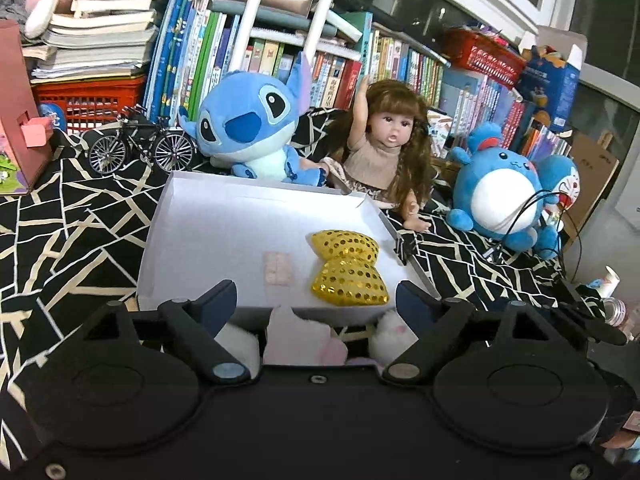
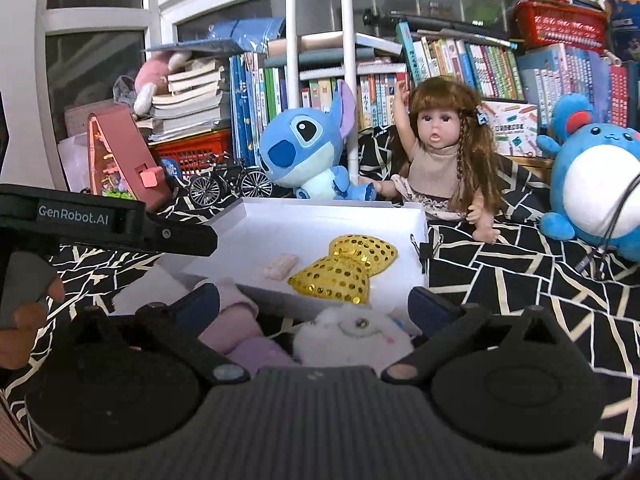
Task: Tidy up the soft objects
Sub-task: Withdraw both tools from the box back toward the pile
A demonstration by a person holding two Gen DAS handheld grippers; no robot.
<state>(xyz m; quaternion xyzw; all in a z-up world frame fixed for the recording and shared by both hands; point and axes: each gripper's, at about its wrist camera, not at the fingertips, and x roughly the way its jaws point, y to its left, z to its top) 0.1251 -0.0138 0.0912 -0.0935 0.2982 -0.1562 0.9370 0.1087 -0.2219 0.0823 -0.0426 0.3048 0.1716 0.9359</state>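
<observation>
Both grippers hover at the near edge of the white box [image 1: 208, 240], fingers spread wide and holding nothing. The left gripper [image 1: 316, 300] and right gripper [image 2: 314, 304] each frame a white-and-pink plush [image 2: 352, 332] lying on the cloth [image 1: 72, 216] just outside the near wall. Inside, the gold bow [image 1: 348, 266] sits near the right wall, a small pink piece [image 1: 277, 269] beside it; the box's left half is bare floor.

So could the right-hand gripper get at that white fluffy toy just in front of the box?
Probably yes. The right gripper is open and the white plush toy lies right between its fingers, with nothing over it. A pink plush sits close beside it and might get caught too.
</observation>
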